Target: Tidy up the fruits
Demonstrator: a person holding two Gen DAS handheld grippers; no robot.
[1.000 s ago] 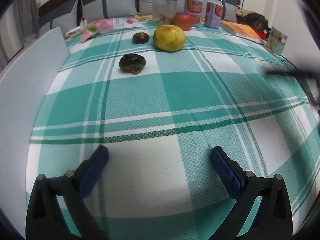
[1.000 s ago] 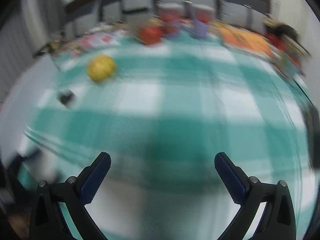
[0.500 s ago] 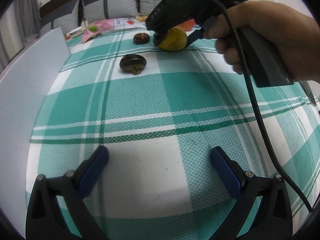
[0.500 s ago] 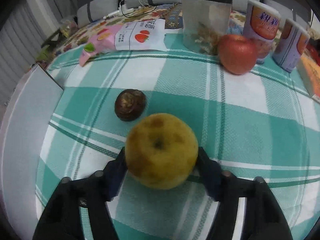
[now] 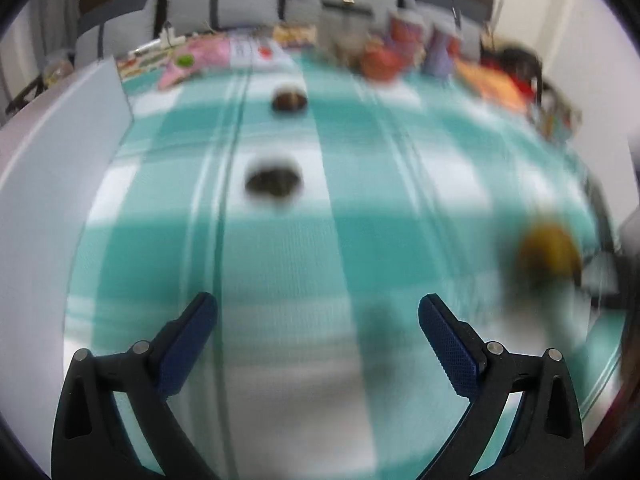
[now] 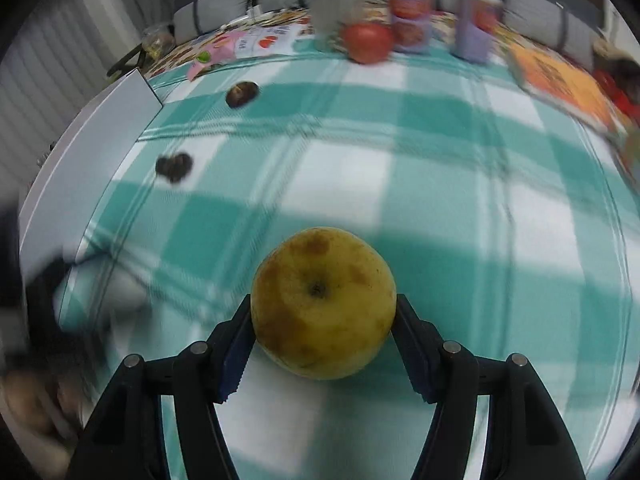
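Four fruits show: one yellow apple (image 6: 323,303), one red apple (image 6: 367,42) and two dark brown fruits, the near one (image 6: 174,166) and the far one (image 6: 241,94). The right gripper (image 6: 324,344) grasps the yellow apple, its blue pads pressed on either side of it, above the green-and-white checked cloth (image 6: 460,208); the stem dimple faces the camera and brown blotches mark the skin. In the left wrist view the same yellow apple (image 5: 546,250) is a blur at the right edge of the table. The left gripper (image 5: 318,334) hangs released, jaws spread wide over the cloth (image 5: 280,264) with nothing between them. The two dark fruits (image 5: 274,182) (image 5: 289,98) lie apart from each other on the cloth, one behind the other, ahead of the left gripper with only bare cloth between. The red apple sits at the far edge, just beside two cans (image 6: 410,12) (image 6: 476,24) and a clear container (image 6: 330,8); what is in that container is too blurred to tell. A pink packet (image 6: 218,50) lies at the far left, an orange book (image 6: 560,80) at the far right, and a white board (image 6: 100,148) runs along the table's left side. Grey cushions (image 5: 248,0) line the back. Whether the fruits have been sorted into any container cannot be told.
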